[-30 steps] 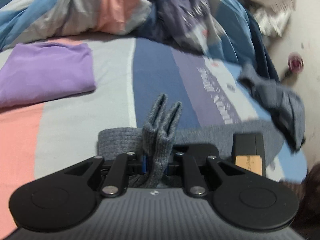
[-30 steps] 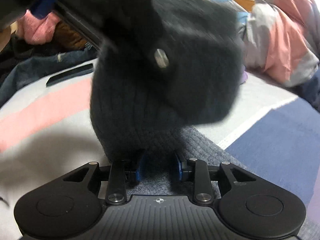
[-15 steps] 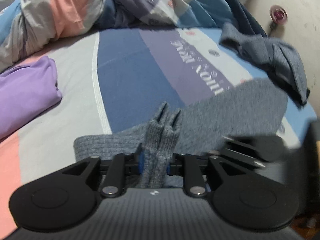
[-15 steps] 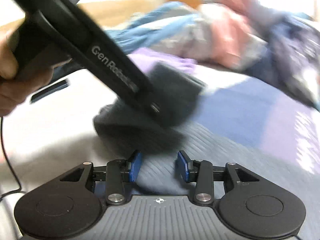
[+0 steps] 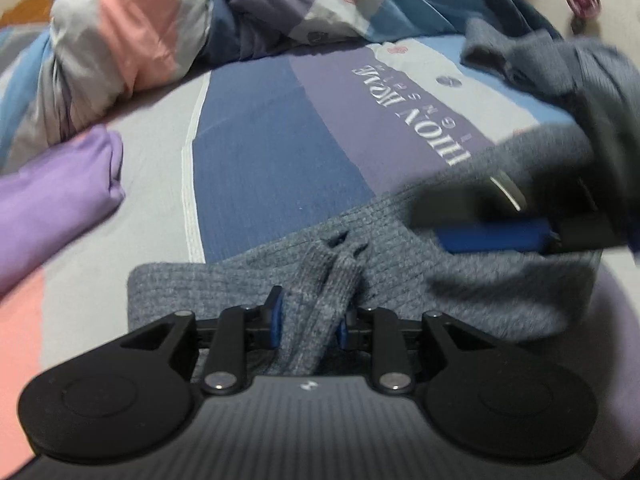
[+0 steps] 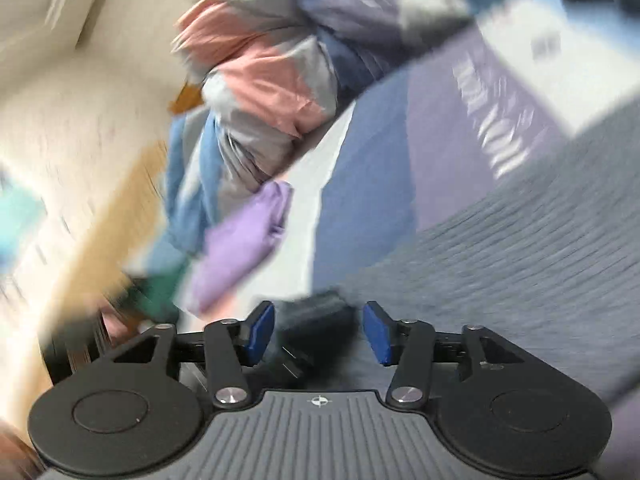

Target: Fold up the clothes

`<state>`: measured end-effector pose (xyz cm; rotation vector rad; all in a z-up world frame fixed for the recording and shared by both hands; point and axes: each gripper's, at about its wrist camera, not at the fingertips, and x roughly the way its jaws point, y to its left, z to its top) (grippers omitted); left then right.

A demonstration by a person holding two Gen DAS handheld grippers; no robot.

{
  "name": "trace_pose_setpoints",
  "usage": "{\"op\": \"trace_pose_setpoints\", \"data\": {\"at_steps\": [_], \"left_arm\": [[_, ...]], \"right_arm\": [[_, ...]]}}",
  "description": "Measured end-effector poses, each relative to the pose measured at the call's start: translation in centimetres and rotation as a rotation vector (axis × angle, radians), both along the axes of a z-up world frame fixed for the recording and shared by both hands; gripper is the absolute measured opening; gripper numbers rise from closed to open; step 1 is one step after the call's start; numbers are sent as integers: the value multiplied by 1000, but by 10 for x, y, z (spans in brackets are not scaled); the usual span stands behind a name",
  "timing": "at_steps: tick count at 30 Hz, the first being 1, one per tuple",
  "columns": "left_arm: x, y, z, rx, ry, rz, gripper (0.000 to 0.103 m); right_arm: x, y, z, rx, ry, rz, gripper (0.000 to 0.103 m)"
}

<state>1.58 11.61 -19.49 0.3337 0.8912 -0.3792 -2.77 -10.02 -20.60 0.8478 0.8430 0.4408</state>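
A grey knit sweater (image 5: 400,280) lies flat on the striped bedsheet (image 5: 260,152). A raised fold of it stands between the blue pads of my left gripper (image 5: 309,320). Its jaws are opening, and the left pad stands slightly clear of the fold. My right gripper (image 5: 480,220) shows as a dark blur with one blue pad over the sweater's right part. In the right wrist view the right gripper (image 6: 318,332) is opening, its pads wide apart and pressing on nothing. A dark blurred shape (image 6: 316,320) lies between them. The sweater (image 6: 520,260) fills the right side.
A folded purple garment (image 5: 52,200) (image 6: 240,256) lies to the left on the bed. A crumpled pink, grey and blue duvet (image 5: 120,40) (image 6: 272,80) is heaped at the back. Another grey-blue garment (image 5: 540,56) lies back right, near the wall.
The right gripper let go of the grey knit, rolled sharply and swung off to the right with its jaws widening. The left gripper sank toward the sweater and its pads eased apart.
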Motion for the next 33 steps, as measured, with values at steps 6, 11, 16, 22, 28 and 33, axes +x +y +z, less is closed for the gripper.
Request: {"op": "trace_pose_setpoints", "data": {"at_steps": [6,11,16,22,28,33], "left_arm": [[-16,-19,-7,112,-85,-47,27],[-18,-20,-7,123,-97,-44,27],[-27,4,18,45,-85,-38,39],[-34,49,49,-63,-38,-36,43],[-2,73,51,-245,73,-23,43],[34,84,16,-246,225,67,43]], "right_arm": [[45,15,-24,163,338,22,56],[53,32,-23,156,365,65,14],[53,45,4,-9,258,91,13],[70,58,34,-315,85,246,13],[68,49,2,-362,202,228,13],[57,44,-11,-352,194,167,13]]}}
